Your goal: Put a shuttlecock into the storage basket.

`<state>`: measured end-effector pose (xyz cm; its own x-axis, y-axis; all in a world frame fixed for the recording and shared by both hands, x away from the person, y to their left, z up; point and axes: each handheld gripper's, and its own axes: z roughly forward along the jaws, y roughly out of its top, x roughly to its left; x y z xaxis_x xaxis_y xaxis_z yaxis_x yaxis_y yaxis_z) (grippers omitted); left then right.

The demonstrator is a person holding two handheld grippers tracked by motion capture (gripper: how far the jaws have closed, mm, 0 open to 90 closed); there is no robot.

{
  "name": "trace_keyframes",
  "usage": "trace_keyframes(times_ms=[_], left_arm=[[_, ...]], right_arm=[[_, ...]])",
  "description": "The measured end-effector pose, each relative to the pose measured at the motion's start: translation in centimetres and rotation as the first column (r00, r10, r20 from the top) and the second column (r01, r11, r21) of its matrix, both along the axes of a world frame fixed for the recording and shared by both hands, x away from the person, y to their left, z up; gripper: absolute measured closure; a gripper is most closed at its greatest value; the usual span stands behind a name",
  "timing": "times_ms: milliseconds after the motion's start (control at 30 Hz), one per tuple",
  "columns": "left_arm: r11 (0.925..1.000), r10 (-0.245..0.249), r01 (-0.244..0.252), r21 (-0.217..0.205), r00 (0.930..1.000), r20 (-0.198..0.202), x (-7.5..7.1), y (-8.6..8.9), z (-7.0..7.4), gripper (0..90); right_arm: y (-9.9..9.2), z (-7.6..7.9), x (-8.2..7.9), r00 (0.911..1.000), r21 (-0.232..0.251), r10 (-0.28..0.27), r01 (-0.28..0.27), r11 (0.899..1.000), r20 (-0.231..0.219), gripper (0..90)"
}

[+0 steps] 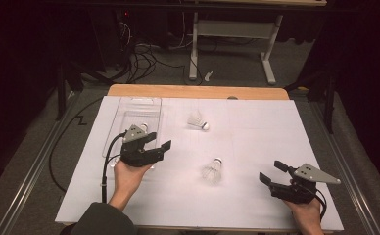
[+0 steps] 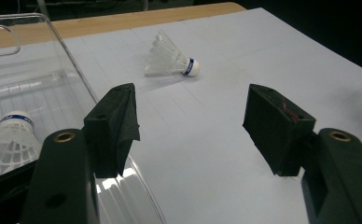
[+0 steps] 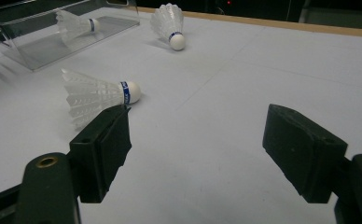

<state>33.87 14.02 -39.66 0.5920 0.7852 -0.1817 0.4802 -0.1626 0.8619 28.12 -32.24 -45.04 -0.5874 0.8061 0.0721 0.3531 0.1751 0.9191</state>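
We hold both grippers spread and empty: left gripper (image 1: 159,143) beside the clear tray (image 1: 129,110), which holds one shuttlecock (image 2: 9,140). Two shuttlecocks lie mid-frame on the white sheet; we should close gently on the nearer shuttlecock (image 1: 213,170) at its cork, sparing the feathers, with the right gripper (image 1: 272,172).

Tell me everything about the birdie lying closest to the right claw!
The shuttlecock is white, with a feathery plastic-looking skirt, a blue band and a rounded white cork tip. It lies on its side on the white table cover, untouched. In the right gripper view its tip points right, just beyond the open right claw.
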Motion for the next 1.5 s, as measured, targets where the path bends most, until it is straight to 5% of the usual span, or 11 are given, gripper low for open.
trace_keyframes(times_ms=[1500], left_arm=[[0.9999, -0.006, 0.006, 0.011, 1.0, 0.004, 2.5, -2.0, 0.2, 36.3]], right_arm=[[0.0, 0.0, 0.0, 1.0, 0.002, 0.003, -0.003, 1.0, 0.005, 23.5]])
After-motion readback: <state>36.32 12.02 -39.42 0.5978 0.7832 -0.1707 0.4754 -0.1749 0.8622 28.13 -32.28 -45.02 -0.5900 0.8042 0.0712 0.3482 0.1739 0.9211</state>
